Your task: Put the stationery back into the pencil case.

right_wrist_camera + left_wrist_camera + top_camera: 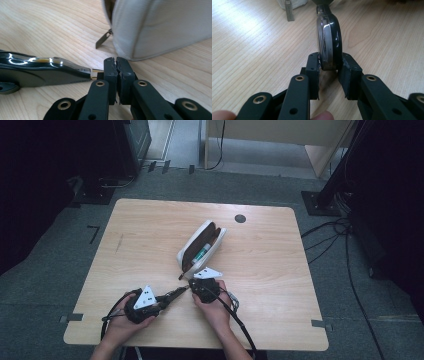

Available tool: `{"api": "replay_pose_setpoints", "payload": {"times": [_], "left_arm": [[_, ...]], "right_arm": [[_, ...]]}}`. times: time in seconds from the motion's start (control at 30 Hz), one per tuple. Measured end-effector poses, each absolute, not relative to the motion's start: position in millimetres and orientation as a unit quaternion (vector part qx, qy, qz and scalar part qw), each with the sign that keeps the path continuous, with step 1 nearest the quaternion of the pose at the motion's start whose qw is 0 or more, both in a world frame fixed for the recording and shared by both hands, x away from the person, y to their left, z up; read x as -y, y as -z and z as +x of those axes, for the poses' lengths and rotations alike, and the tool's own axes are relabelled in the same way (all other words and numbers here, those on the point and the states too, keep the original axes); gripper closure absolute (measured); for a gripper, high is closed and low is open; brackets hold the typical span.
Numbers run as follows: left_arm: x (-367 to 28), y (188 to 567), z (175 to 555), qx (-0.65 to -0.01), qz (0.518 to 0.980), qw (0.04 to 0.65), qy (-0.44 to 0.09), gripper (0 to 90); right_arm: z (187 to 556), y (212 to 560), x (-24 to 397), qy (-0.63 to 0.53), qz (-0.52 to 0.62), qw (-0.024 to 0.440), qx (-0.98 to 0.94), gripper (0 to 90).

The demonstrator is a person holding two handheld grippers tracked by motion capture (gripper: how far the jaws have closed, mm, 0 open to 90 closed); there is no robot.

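Left tongs (329, 66) pinch the glossy black object (329, 37) steady near the surface's front edge; right tongs (116, 65), pressed together, pull its end

We see a table (150, 220) of pale wood-grain, smooth with a soft sheen. Beside the zip pull (103, 40) of dull flat metal, the pouch (160, 27) looks like off-white leather-like cloth, matt and finely grained, with a dark brown lining. Near that pull lies a glossy black object (329, 40), plastic or lacquered by its look, with bright reflections and a gold metal tip. The gripper pads (125, 75) are matt black rubber with rough edges, their arms smooth black plastic with brass-coloured rivets.
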State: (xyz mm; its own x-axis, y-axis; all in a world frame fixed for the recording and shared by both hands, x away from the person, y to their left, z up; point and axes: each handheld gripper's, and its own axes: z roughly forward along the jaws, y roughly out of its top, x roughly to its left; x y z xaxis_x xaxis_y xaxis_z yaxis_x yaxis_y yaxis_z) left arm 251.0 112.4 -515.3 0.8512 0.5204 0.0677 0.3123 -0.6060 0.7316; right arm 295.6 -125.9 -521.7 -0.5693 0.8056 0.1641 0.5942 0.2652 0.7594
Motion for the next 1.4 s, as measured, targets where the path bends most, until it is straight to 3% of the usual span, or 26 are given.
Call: {"api": "replay_pose_setpoints", "payload": {"times": [0.53, 0.8, 0.97, 1.4], "left_arm": [[-113.0, 515.0, 251.4, -0.230, 0.888, 0.379, -0.125, 73.7], [-111.7, 515.1, 251.9, -0.227, 0.888, 0.380, -0.127, 71.8], [-113.3, 514.5, 251.3, -0.226, 0.889, 0.379, -0.121, 74.2], [-113.8, 514.7, 251.6, -0.222, 0.890, 0.381, -0.114, 74.2]], "right_arm": [[287.9, 521.7, 126.1, -0.407, 0.442, 0.136, -0.788, 89.8], [287.3, 521.9, 123.0, -0.415, 0.430, 0.115, -0.794, 88.7], [290.9, 521.5, 130.7, -0.409, 0.452, 0.136, -0.781, 88.3], [287.0, 521.8, 126.6, -0.408, 0.446, 0.133, -0.786, 90.0]]}}
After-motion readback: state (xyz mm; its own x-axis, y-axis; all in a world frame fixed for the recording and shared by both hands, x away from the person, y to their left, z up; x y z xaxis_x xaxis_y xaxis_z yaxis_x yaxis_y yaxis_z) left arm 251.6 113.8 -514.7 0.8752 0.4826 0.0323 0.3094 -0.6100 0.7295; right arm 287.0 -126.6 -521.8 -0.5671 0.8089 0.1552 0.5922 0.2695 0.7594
